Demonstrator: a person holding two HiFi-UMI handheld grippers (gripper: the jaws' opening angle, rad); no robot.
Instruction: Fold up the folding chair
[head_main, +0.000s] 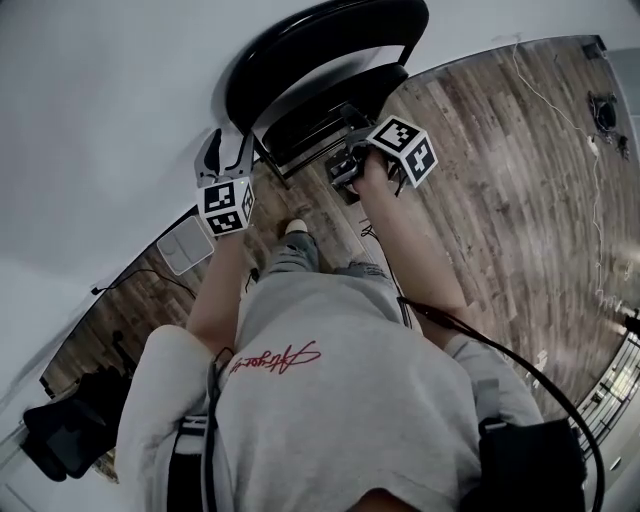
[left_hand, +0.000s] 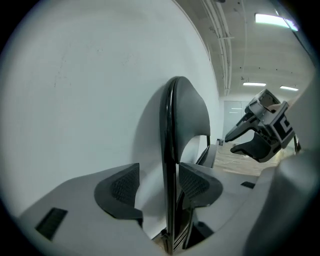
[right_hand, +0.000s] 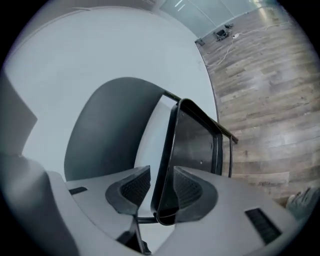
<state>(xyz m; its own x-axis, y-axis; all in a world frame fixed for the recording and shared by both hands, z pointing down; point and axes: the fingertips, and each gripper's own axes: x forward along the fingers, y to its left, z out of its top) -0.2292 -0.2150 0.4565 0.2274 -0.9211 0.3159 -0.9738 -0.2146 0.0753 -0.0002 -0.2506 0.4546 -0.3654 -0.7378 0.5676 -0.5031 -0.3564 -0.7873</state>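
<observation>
Chair (head_main: 330, 40): black, upper centre of the head view, on the wood floor (head_main: 500, 200) against the white wall (head_main: 100, 100). The seat (right_hand: 195, 145) is tilted up towards the back (left_hand: 187, 115).

Left tongs (left_hand: 157, 185): spread, straddling the back's thin edge. The edge is close to the pad at frame right, with a clear gap at the other.

Right tongs (right_hand: 161, 187): spread less widely, around the seat's rim. A sliver of wall shows beside the pad at frame left. Contact at the other pad cannot be confirmed.
</observation>
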